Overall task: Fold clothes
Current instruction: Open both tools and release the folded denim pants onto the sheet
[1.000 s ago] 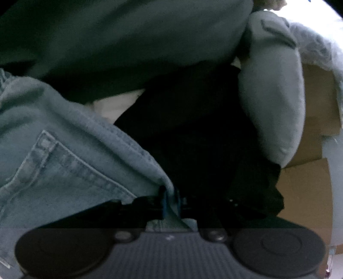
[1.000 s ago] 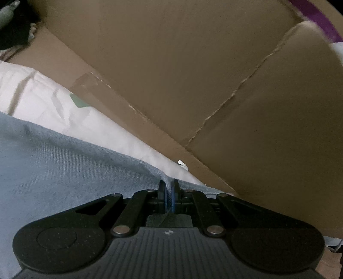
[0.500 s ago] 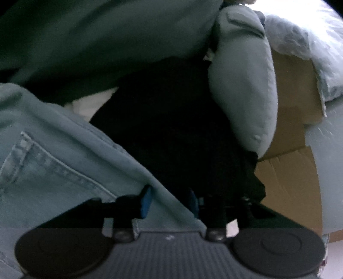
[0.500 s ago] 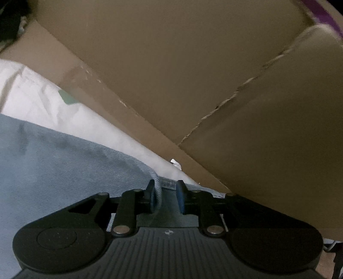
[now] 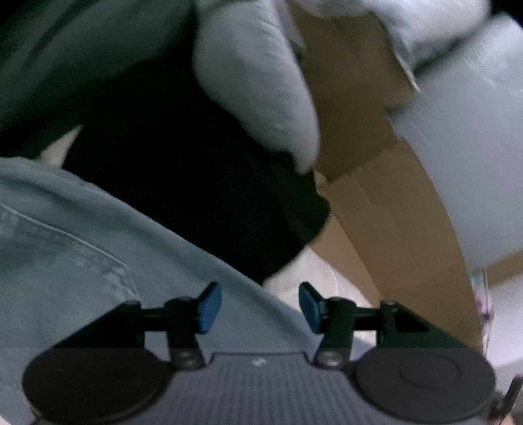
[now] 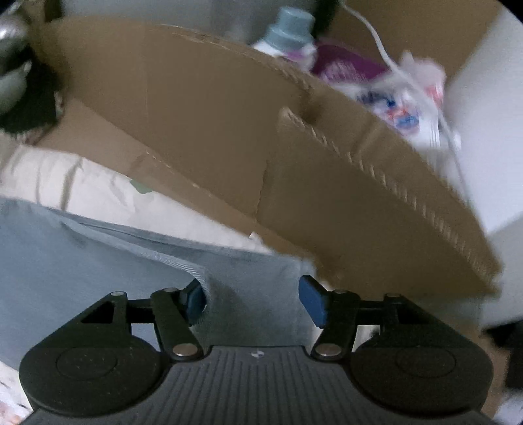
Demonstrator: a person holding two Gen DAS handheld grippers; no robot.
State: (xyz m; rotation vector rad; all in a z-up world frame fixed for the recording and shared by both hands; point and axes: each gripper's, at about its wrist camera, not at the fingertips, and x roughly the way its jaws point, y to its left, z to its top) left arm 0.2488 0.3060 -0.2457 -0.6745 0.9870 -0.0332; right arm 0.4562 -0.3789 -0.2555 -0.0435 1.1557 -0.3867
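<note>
Both tools are standing released over the jeans (image 5: 98,255). The left hand-held gripper (image 5: 260,307) is holding nothing, its jaws spread, with the denim edge running between them. The right hand-held gripper (image 6: 251,300) is likewise spread wide; a hemmed fold of the jeans (image 6: 108,261) is touching its left pad, unclamped.

The jeans are lying against the cardboard box (image 6: 196,124), on a pale cloth (image 6: 98,189) beside its wall. A black garment (image 5: 183,183) and a grey one (image 5: 258,88) are lying further in, left of the box.

Judgement: the denim is sitting free between grasps. This fits either a fold just laid down or a fresh grip being lined up; the frames do not settle which.

Both views are blurring. The jeans' full outline, fold count and supporting surface are cut off. A bottle (image 6: 287,29) behind the box is indistinct.
</note>
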